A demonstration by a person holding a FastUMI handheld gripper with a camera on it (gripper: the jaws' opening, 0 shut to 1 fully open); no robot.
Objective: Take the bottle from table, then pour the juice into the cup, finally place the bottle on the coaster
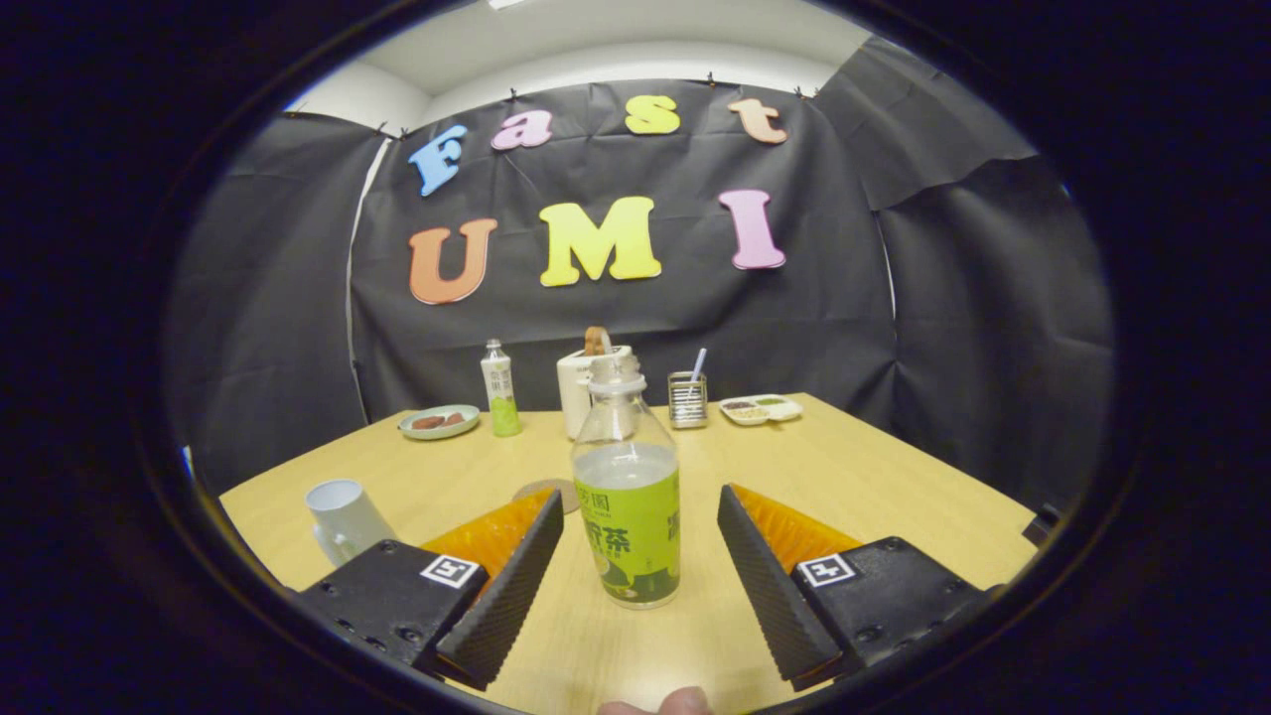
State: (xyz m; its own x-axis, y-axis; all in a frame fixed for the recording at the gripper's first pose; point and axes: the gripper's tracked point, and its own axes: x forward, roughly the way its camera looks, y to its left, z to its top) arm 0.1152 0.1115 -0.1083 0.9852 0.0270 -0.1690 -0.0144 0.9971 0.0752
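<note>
The gripper (640,556) was released, its fingers spread wide with the bottle (628,497) standing upright on the table (894,487) between them, touching neither. The cup (343,516) stood to the near left, and the coaster (549,490) lay just behind the bottle, partly hidden. To grasp well, I think the fingers should close evenly on the labelled body, kept level, so the bottle does not tip.
</note>
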